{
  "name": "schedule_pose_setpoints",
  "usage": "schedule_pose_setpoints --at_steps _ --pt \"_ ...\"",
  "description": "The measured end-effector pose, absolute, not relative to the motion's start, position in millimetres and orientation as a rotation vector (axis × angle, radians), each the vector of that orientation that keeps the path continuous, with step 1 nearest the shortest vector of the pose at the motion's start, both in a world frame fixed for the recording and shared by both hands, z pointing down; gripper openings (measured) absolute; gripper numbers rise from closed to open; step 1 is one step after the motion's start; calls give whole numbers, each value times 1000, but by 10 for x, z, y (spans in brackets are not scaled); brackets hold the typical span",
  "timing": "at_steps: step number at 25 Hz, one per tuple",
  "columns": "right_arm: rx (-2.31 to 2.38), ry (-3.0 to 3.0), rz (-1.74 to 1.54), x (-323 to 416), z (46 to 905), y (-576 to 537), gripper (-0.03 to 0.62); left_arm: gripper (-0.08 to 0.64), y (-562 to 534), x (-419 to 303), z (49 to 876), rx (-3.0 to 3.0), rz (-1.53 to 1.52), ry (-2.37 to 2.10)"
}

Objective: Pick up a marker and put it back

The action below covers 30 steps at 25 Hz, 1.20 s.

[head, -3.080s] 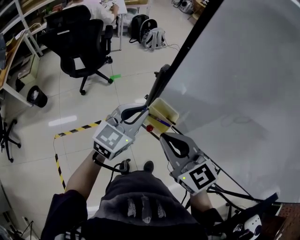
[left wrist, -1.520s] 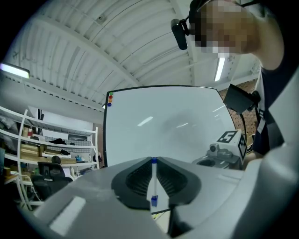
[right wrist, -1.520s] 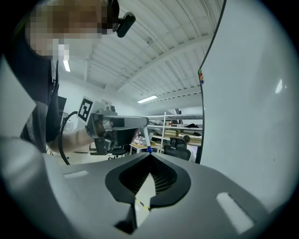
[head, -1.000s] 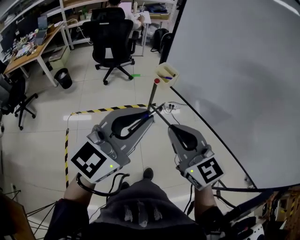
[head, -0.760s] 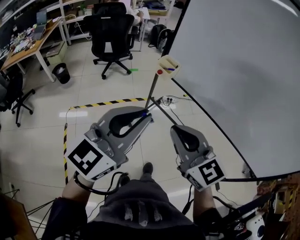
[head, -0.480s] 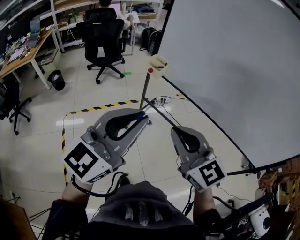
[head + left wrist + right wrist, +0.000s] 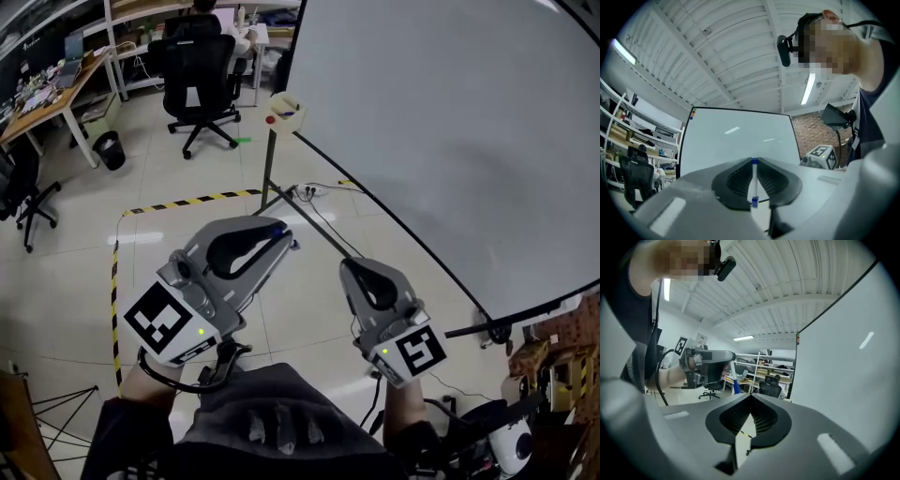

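Pinching the marker (image 7: pixel 753 180) upright between its pads, the left gripper (image 7: pixel 279 234) sat at lower left of the head view. At lower right, the right gripper (image 7: pixel 362 274) had its jaws pressed together on nothing. The pick-up looked done, and the put-back seemed the step in hand. The cream holder (image 7: pixel 285 110) stood well apart at upper centre, atop a thin stand (image 7: pixel 267 169) beside the whiteboard (image 7: pixel 450 122). The next move likely called for reaching there and lining the marker over its opening before release.
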State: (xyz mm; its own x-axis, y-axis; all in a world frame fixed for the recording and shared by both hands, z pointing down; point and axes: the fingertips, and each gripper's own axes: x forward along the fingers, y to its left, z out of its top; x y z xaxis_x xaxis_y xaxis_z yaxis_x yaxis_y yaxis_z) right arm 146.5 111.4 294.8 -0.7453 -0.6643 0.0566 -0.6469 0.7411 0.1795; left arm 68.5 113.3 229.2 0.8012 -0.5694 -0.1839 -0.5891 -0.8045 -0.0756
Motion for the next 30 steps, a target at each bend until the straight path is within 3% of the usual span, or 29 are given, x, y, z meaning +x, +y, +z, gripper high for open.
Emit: schedule_pose_setpoints --at_steps 7,30 --pt "982 -2851 -214 1695 2993 1448 2 37 1622 1049 2357 -2859 191 959" --pt "948 -2844 -250 1065 2955 1546 2 37 1800 628 2425 -2872 153 908"
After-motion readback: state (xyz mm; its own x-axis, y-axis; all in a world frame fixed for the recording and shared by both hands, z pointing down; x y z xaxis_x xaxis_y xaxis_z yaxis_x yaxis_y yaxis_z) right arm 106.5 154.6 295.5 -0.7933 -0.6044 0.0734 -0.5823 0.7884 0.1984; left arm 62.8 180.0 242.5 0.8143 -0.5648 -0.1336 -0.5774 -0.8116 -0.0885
